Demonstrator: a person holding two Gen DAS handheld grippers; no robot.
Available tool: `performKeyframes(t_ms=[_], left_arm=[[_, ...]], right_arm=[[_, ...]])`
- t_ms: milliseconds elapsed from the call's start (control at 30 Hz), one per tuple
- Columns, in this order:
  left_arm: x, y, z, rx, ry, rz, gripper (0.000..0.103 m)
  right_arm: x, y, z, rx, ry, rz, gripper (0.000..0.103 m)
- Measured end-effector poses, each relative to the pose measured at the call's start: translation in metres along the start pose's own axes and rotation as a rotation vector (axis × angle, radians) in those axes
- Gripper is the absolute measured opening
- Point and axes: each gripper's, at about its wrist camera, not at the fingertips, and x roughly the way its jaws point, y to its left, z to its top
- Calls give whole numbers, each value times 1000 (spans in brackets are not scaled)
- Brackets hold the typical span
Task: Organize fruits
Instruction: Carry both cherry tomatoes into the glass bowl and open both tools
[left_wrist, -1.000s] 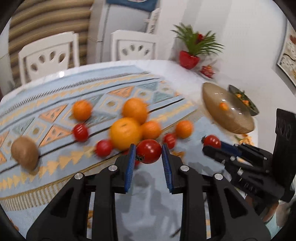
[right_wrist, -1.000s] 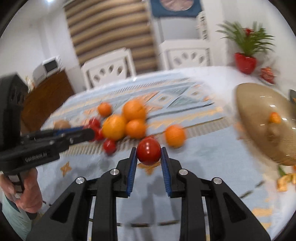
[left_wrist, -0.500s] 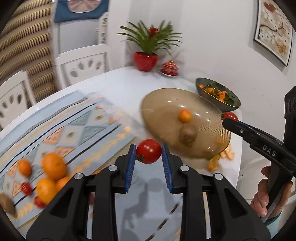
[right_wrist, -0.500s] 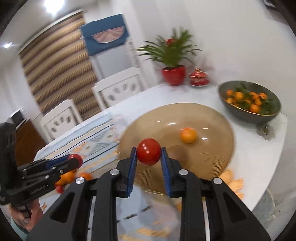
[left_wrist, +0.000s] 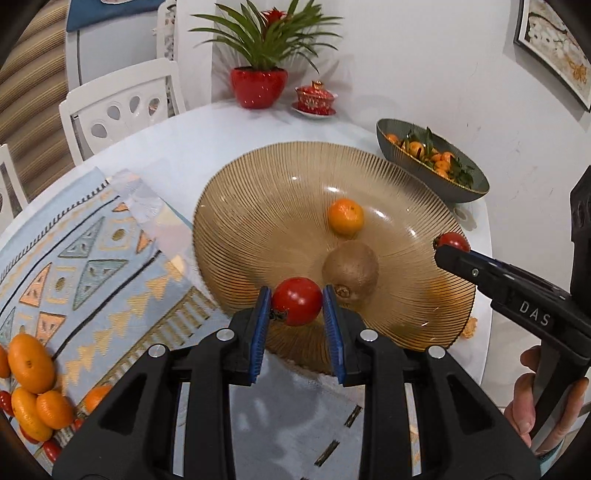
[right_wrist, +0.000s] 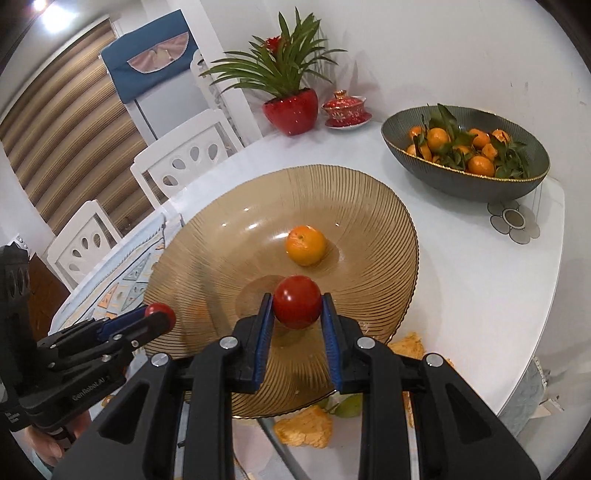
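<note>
White round table, ribbed amber glass dish (left_wrist: 229, 221) under both our grippers.
Our left gripper (left_wrist: 297, 312) clamped one tomato (left_wrist: 297, 301) over the dish's near rim, beside the kiwi (left_wrist: 351, 271); our right gripper (right_wrist: 297, 314) pinched another tomato (right_wrist: 297, 301) above the dish centre, near the mandarin (right_wrist: 306, 245). We judged that either, let go from height, might roll off the shallow slope or knock the fruit already there.

The left gripper (left_wrist: 296, 312) points forward, its two blue-padded fingers (left_wrist: 260, 325) closed on a red tomato (left_wrist: 297, 301). The right gripper (right_wrist: 296, 314) is level beside it on the right, clamped the same way on a second tomato (right_wrist: 297, 302). A bare hand (left_wrist: 543, 413) grips the right gripper's handle at the near right.
</note>
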Motion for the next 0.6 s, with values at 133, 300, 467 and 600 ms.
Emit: performKeyframes(t_ms=[133,300,467,600], left_arm=[[7,-5,-1,15,9,2,28],[9,-7,0,16,15,0,28],[5,-7,-1,23,25,-13,40],[-7,-5,-5,32,15,-11,41]], right_arm=[[6,-2,0,2,14,-5,25],[9,-3,0,8,21,-5,28],[6,-2,1,17,29,0,29],[-8,2,2,20,15,3,29]])
